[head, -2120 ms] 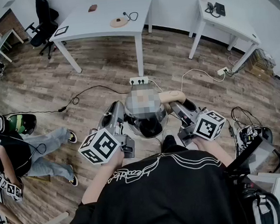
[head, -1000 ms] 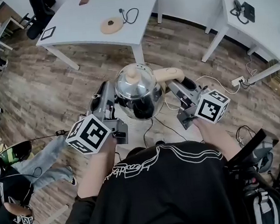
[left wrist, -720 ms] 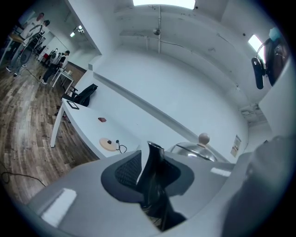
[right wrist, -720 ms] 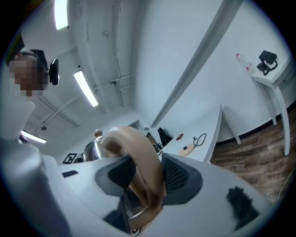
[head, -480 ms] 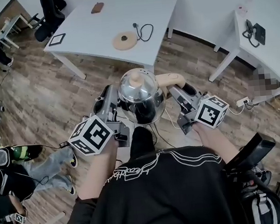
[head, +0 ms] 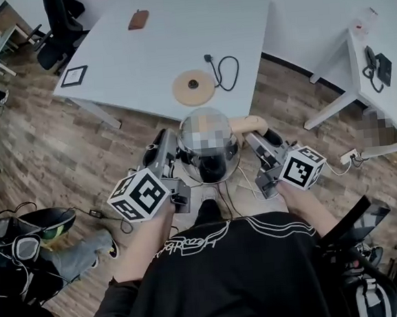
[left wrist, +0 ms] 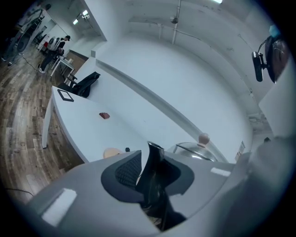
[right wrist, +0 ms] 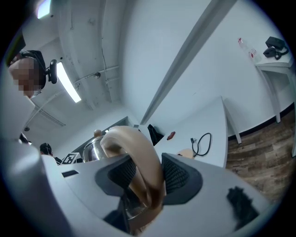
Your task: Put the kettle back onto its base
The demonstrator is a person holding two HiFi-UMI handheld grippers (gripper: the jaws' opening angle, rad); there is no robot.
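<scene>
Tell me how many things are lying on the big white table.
3. The round kettle base with its cord near the front edge, a black-framed square at the left corner, a small brown object farther back. The table's far edge may be cropped.

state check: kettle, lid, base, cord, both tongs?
kettle: held aloft at the table edge, not on its base.
lid: on.
base: bare, on the white table.
cord: looped on the table, plug lying free.
left tongs: shut on the spout.
right tongs: shut on the handle.
</scene>
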